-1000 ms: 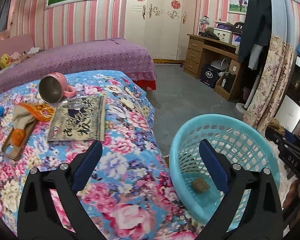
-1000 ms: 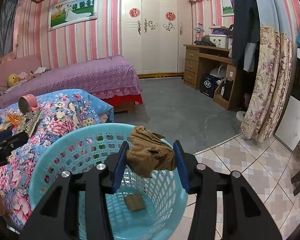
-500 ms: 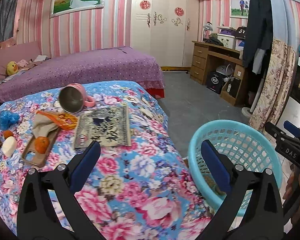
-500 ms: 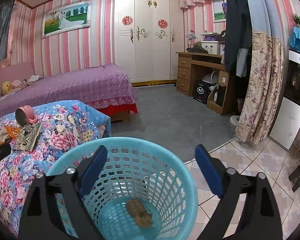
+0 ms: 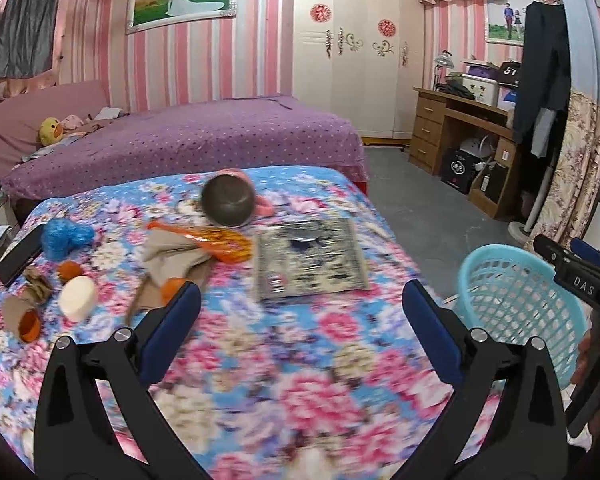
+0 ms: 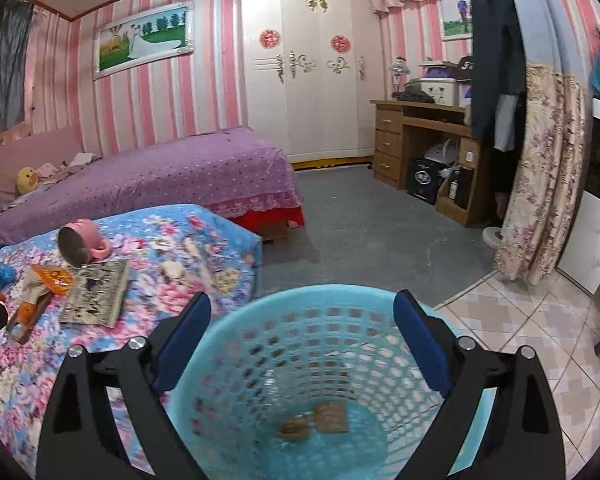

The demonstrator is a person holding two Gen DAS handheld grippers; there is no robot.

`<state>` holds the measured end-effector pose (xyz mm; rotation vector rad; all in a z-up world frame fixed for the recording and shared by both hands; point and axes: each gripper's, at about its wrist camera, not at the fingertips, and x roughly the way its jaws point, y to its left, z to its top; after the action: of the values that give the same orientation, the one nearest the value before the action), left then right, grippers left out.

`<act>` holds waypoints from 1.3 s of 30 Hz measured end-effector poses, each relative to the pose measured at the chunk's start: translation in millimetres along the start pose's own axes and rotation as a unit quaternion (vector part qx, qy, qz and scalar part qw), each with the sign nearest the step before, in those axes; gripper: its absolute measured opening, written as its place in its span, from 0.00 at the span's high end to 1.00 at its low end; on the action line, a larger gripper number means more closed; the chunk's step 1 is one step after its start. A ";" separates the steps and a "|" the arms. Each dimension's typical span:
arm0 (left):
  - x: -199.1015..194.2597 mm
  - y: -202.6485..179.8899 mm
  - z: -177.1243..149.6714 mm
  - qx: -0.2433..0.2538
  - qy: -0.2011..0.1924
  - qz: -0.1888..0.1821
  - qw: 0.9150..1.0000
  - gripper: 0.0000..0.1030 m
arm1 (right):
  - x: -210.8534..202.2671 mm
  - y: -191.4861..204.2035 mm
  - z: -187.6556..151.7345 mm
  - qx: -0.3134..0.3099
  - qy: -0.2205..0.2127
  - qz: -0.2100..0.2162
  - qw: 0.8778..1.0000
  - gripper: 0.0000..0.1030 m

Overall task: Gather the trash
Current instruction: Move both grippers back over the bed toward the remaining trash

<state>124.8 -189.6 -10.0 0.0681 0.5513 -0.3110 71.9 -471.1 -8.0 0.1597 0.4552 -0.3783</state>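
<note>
A light-blue plastic basket (image 6: 260, 344) stands on the floor by the flowered bed; it also shows in the left wrist view (image 5: 512, 300). Two brown scraps (image 6: 316, 420) lie at its bottom. My right gripper (image 6: 300, 340) is open and empty above the basket. My left gripper (image 5: 300, 320) is open and empty above the flowered bedspread (image 5: 300, 380). On the bed lie an orange wrapper (image 5: 220, 244), a crumpled brown paper (image 5: 176, 256), a blue crumpled bag (image 5: 64, 236), orange bits (image 5: 70, 270), a white round piece (image 5: 78, 304) and a cardboard tube (image 5: 24, 318).
A pink metal cup (image 5: 230, 200) lies on its side beside a patterned booklet (image 5: 312, 260). A black phone (image 5: 20, 254) lies at the bed's left edge. A purple bed (image 5: 180, 140) is behind, a wooden desk (image 5: 460, 136) at right.
My right gripper opened and dropped the brown crumpled paper into the basket. My left gripper swung left from the basket to over the bed.
</note>
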 end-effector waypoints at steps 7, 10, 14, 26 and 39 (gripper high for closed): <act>-1.9 70.7 -2.7 -0.007 0.010 0.045 0.999 0.05 | 7.0 55.2 -0.2 -0.028 0.006 0.030 0.999 0.12; -6.9 108.1 -7.2 -0.022 0.012 0.061 0.998 0.05 | 9.8 78.7 -3.5 -0.042 0.012 0.046 0.998 0.12; -11.7 154.2 -13.8 -0.036 0.016 0.091 0.995 0.05 | 11.8 111.8 -8.1 -0.071 0.018 0.062 0.995 0.12; -4.7 282.0 -42.9 -0.085 0.076 0.150 0.982 0.06 | 13.1 184.1 -29.3 -0.140 0.040 0.090 0.985 0.12; -5.1 293.2 -44.5 -0.096 0.069 0.095 0.988 0.50 | 11.8 199.5 -36.9 -0.157 0.047 0.096 0.982 0.12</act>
<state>188.7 97.1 -50.9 -0.0451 0.7047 -0.0672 144.8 -283.0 -32.9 -0.0862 0.5812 -0.1055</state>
